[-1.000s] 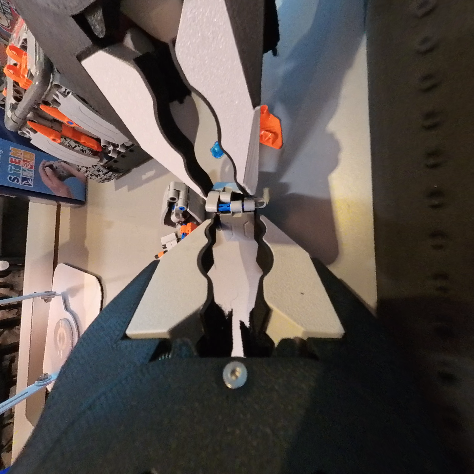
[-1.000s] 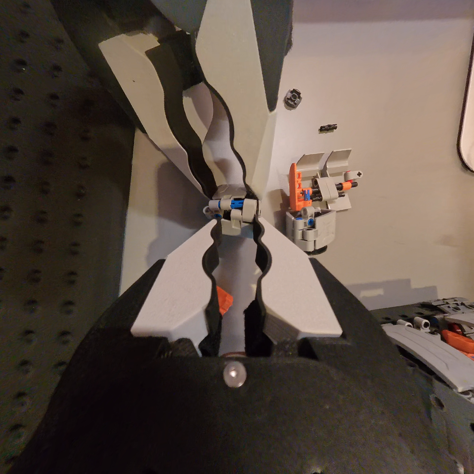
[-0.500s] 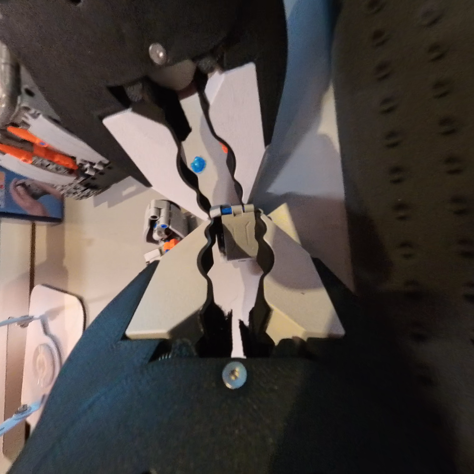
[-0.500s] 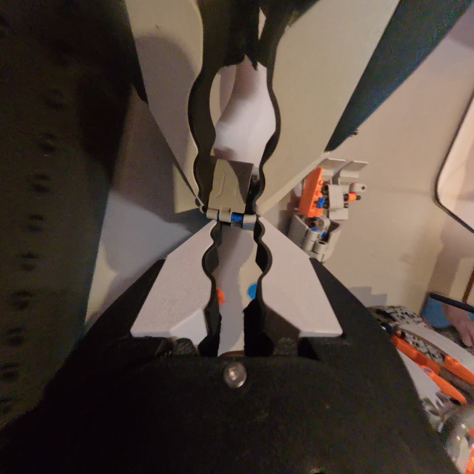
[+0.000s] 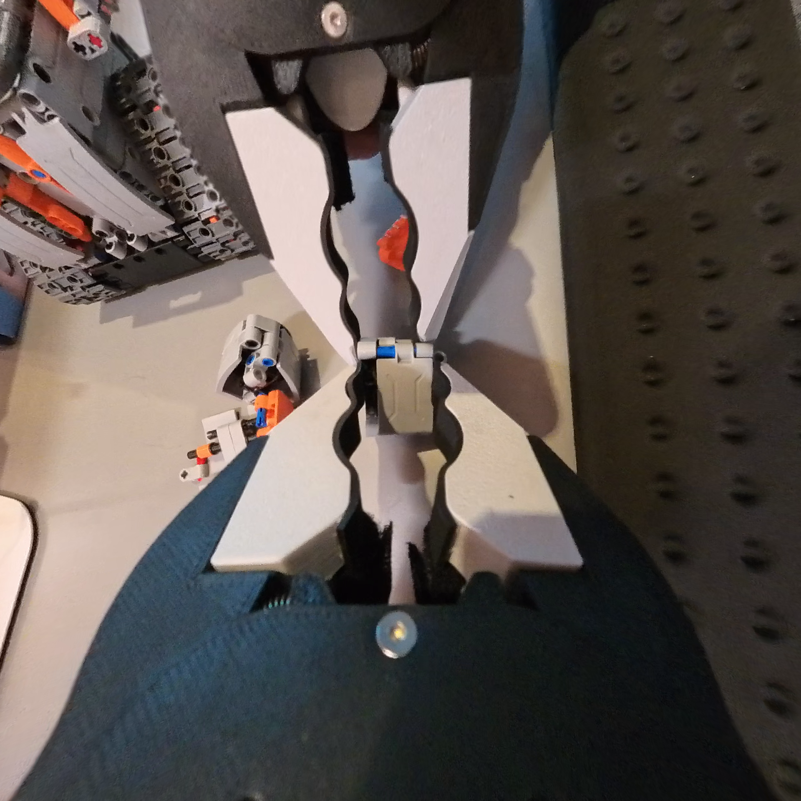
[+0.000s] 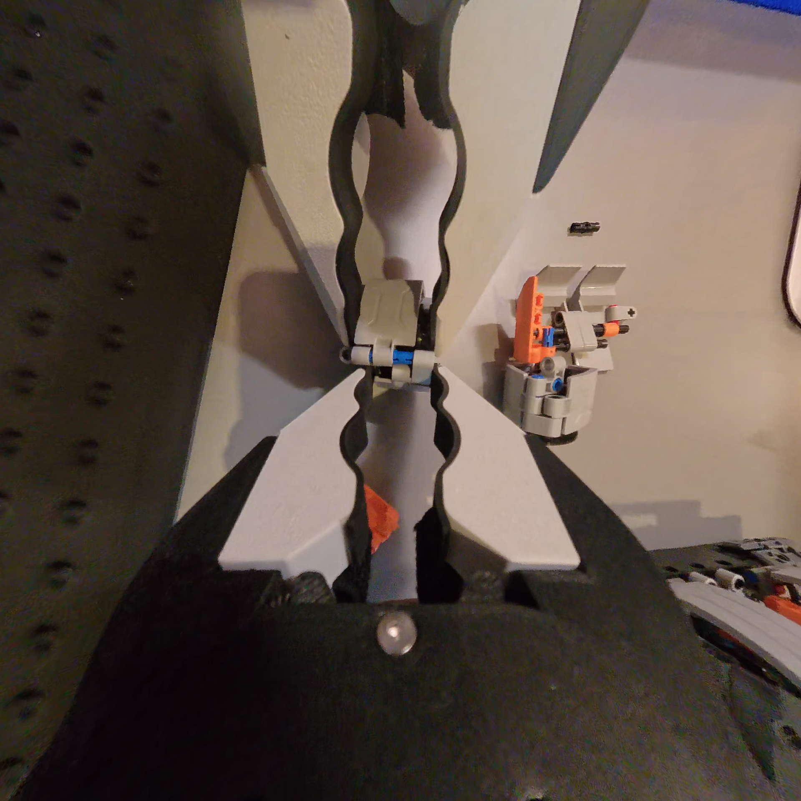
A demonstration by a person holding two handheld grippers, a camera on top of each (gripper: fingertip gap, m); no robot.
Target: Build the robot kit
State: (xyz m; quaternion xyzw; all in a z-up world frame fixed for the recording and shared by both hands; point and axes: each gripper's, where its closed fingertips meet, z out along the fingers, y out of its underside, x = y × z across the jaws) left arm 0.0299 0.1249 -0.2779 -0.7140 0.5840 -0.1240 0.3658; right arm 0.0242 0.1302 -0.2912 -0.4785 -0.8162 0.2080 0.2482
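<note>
A small grey brick assembly, a panel (image 5: 405, 392) with a row of grey connectors and a blue pin (image 5: 392, 349), is held between both grippers above the beige table (image 5: 108, 411). My left gripper (image 5: 395, 372) is shut on the panel. My right gripper (image 6: 398, 379) faces it tip to tip and is shut on the connector end (image 6: 390, 356). In the right wrist view the panel (image 6: 385, 312) sits in the left gripper's jaws. An orange piece (image 5: 394, 247) lies on the table below the right gripper and also shows in the right wrist view (image 6: 380, 520).
A second small grey and orange assembly (image 5: 255, 377) (image 6: 559, 359) lies on the table beside the grippers. A large grey and orange model vehicle (image 5: 86, 195) (image 6: 737, 607) stands nearby. A black perforated mat (image 5: 693, 346) (image 6: 86, 303) borders one side. A small black pin (image 6: 585, 226) lies farther off. Both grippers' tips are close together, under 4 cm apart.
Both grippers have swung until they face each other straight on, still shut on the assembly. The panel now lies flat in my left gripper's jaws. The blue stud is out of sight.
</note>
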